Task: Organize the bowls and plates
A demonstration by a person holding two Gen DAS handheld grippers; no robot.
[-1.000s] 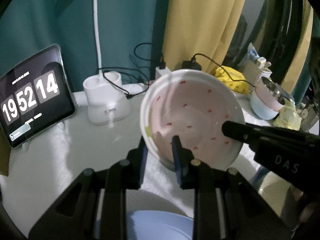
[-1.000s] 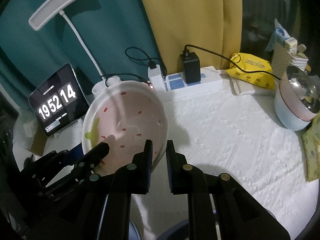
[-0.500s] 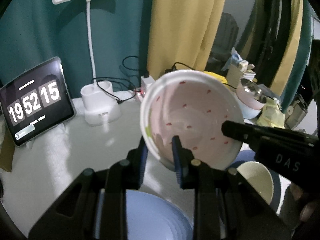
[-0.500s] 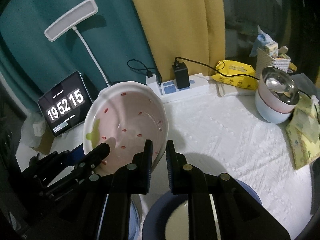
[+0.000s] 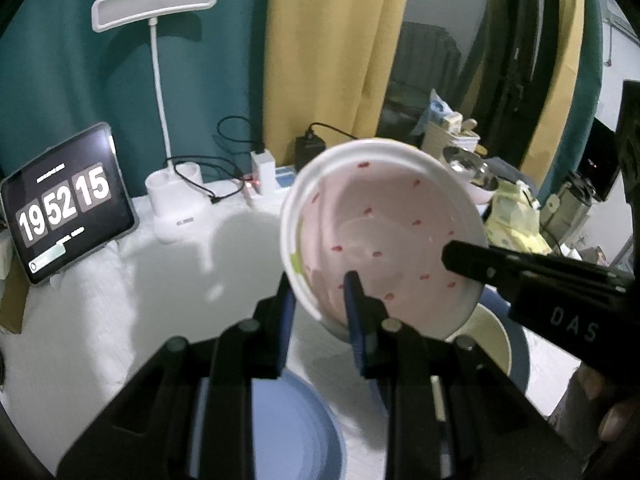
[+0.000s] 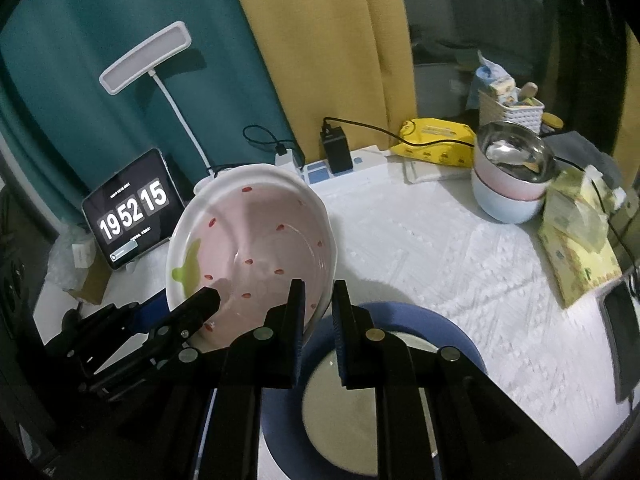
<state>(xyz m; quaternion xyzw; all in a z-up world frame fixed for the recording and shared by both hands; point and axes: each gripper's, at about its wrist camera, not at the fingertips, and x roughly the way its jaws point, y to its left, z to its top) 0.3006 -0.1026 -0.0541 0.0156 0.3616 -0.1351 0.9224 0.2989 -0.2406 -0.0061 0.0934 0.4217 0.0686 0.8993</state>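
A pink strawberry-pattern bowl [image 5: 384, 232] with a white rim is held tilted above the table; it also shows in the right wrist view [image 6: 256, 248]. My left gripper [image 5: 320, 300] is shut on its near-left rim. My right gripper [image 6: 318, 300] is shut on its right rim. Below, a cream bowl [image 6: 344, 408] sits on a dark blue plate [image 6: 440, 324]. A light blue plate [image 5: 296, 428] lies under my left gripper.
A clock tablet [image 6: 132, 208], a white desk lamp [image 5: 176, 208], a power strip with chargers [image 6: 332, 160], a yellow packet [image 6: 436, 136], stacked bowls with a steel one on top [image 6: 512, 184] and yellow boxes [image 6: 576, 240] stand around the white table cover [image 6: 440, 248].
Both grippers have lifted the strawberry bowl up and drawn back. The blue plates and cream bowl have come into view beneath it.
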